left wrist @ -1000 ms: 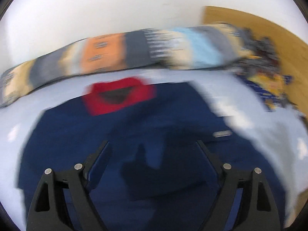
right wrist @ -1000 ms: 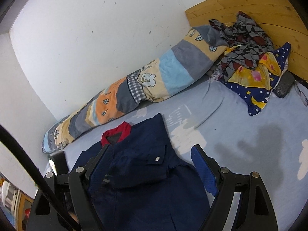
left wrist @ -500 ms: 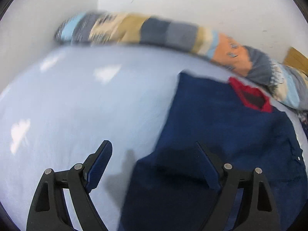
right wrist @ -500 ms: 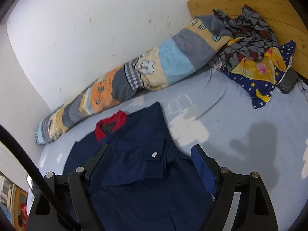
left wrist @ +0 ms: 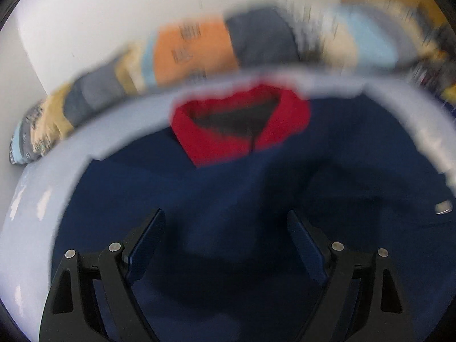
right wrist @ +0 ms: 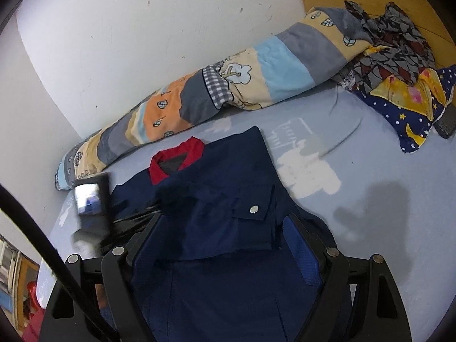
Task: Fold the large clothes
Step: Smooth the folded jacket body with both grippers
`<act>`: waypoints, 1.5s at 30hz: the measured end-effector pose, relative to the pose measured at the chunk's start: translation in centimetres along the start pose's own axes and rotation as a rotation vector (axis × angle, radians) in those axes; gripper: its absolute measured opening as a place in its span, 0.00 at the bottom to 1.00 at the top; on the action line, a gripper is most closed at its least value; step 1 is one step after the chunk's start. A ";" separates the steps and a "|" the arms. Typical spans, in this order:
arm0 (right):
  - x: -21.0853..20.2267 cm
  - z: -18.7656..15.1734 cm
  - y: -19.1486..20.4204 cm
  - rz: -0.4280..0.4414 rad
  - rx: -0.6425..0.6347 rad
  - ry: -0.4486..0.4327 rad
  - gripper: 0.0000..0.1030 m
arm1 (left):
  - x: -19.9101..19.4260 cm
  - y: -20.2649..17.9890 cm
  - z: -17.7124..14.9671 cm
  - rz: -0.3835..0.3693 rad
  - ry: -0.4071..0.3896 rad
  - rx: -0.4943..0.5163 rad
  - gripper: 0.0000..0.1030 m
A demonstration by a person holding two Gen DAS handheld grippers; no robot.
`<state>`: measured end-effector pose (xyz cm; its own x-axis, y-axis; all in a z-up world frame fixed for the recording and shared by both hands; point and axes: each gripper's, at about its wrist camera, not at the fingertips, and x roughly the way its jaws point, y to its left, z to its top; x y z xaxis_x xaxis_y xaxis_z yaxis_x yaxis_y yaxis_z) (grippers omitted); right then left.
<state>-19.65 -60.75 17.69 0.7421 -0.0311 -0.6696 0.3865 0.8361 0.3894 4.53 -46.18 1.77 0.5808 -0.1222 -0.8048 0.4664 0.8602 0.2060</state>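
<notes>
Left gripper point(left wrist: 225, 239): jaws opening, nothing clamped, over navy jacket point(left wrist: 228, 199) | Right gripper point(right wrist: 222, 236): jaws spread wide, gripping nothing, above jacket's snap pocket point(right wrist: 253, 209) | Jacket: flat on pale-blue bed sheet point(right wrist: 384, 171), red collar point(right wrist: 176, 161) toward patchwork bolster point(right wrist: 228, 85)

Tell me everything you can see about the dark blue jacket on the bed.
The dark blue jacket lies flat on the light blue bed sheet, front side up, its red collar towards the rolled patchwork quilt by the wall. The cloth looks like thick matte cotton. A chest pocket flap closes with a silver snap button. One side seems folded in already. Neither gripper grips it.
</notes>
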 end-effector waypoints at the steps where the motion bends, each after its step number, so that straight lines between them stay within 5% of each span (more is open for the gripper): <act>1: 0.0 0.0 -0.1 0.008 0.005 0.006 0.84 | 0.7 0.4 0.1 -0.005 0.006 -0.043 0.95; 4: 0.0 0.2 -0.1 -0.001 -0.009 0.010 0.84 | 0.3 1.8 0.1 -0.054 0.023 -0.105 0.97; 9: 0.2 0.2 -0.2 0.015 0.000 0.028 0.84 | -5.0 3.7 -3.3 -0.088 -0.065 -0.096 0.96; 12: 0.4 0.0 0.0 0.014 -0.008 0.034 0.84 | -5.7 5.7 -6.4 -0.038 -0.009 -0.094 0.96; 14: 0.5 -0.1 0.2 0.014 -0.017 0.042 0.84 | -4.9 7.5 -10.0 -0.030 0.101 -0.118 0.97; 21: 1.2 -1.0 0.6 -0.020 -0.080 0.069 0.84 | -10.7 11.6 -16.5 -0.058 0.115 -0.162 0.97; 25: 3.0 -2.3 0.6 -0.039 -0.136 0.143 0.84 | -13.8 14.4 -19.4 -0.052 0.129 -0.222 0.97; 30: 7.2 -4.8 -1.3 0.002 -0.058 0.328 0.84 | -15.9 17.6 -23.7 -0.099 0.167 -0.341 0.97; 33: 9.3 -7.0 -1.9 -0.021 -0.042 0.399 0.84 | -15.3 18.0 -25.2 -0.077 0.221 -0.324 0.97; 37: 8.8 -8.4 0.6 -0.131 -0.220 0.378 0.86 | -15.6 18.8 -25.8 -0.016 0.227 -0.315 0.96; 40: 6.4 -9.0 3.1 -0.112 -0.331 0.318 0.86 | -18.0 19.3 -25.5 -0.075 0.137 -0.348 0.96; 45: 4.4 -12.3 5.4 -0.075 -0.408 0.325 0.86 | -18.9 17.6 -26.1 -0.153 0.143 -0.301 0.96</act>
<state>-21.04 -49.65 9.08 0.4870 0.0181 -0.8732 0.1397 0.9853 0.0983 -15.65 -15.85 6.02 0.4099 -0.2088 -0.8879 0.3114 0.9470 -0.0789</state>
